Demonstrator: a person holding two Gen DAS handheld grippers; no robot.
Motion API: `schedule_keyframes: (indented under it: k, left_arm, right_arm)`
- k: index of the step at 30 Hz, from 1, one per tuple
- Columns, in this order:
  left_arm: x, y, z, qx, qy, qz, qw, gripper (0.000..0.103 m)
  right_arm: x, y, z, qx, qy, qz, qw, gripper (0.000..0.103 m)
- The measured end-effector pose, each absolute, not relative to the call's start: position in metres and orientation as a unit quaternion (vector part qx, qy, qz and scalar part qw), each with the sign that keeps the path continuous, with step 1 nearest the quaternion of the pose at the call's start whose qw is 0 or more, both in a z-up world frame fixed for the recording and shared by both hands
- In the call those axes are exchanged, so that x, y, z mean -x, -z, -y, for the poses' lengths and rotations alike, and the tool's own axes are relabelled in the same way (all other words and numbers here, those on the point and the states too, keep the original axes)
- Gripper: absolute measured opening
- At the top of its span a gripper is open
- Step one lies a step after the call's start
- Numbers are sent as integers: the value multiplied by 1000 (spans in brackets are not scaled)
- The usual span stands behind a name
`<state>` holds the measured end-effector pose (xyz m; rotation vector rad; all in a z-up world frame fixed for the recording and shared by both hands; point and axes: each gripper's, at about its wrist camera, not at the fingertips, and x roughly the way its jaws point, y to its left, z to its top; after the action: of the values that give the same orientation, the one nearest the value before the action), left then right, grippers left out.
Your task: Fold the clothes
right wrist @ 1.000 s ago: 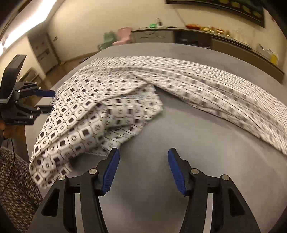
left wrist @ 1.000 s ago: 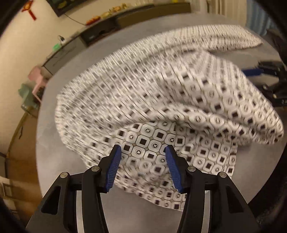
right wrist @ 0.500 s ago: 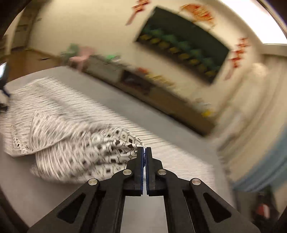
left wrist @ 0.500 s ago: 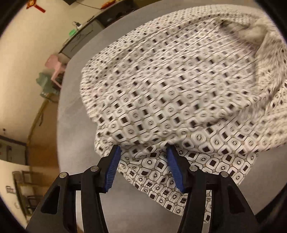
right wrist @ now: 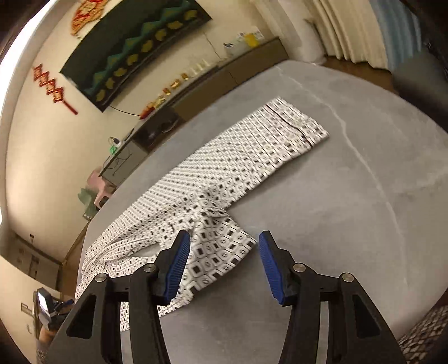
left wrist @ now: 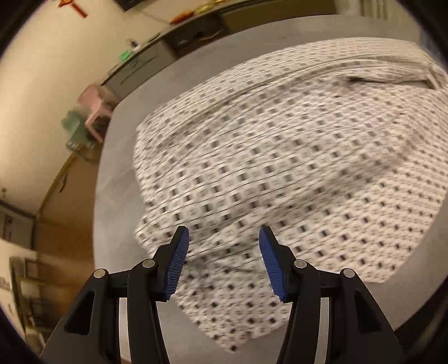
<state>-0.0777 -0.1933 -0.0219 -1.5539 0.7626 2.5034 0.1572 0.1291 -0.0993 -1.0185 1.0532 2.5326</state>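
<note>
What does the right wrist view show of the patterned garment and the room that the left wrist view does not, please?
Only the right wrist view shows the garment's long leg with its hemmed cuff, the dark wall hanging and the curtains. Only the left wrist view shows the bunched wide end of the garment close up, though blurred. Both show the grey table, the pink stool, and an open claw: left, right.
</note>
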Motion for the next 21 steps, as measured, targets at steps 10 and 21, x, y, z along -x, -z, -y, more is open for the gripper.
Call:
schedule_keyframes:
  k: [10,21]
  left_arm:
    - [86,54,176,539,-787,-294,66,56]
    - [80,52,208,549,-775,-313,8,57]
  right_arm:
    - [-48,143,-93,452,-861,-212,98,24]
    - [-159,28,-31,309,-936,29,167,41]
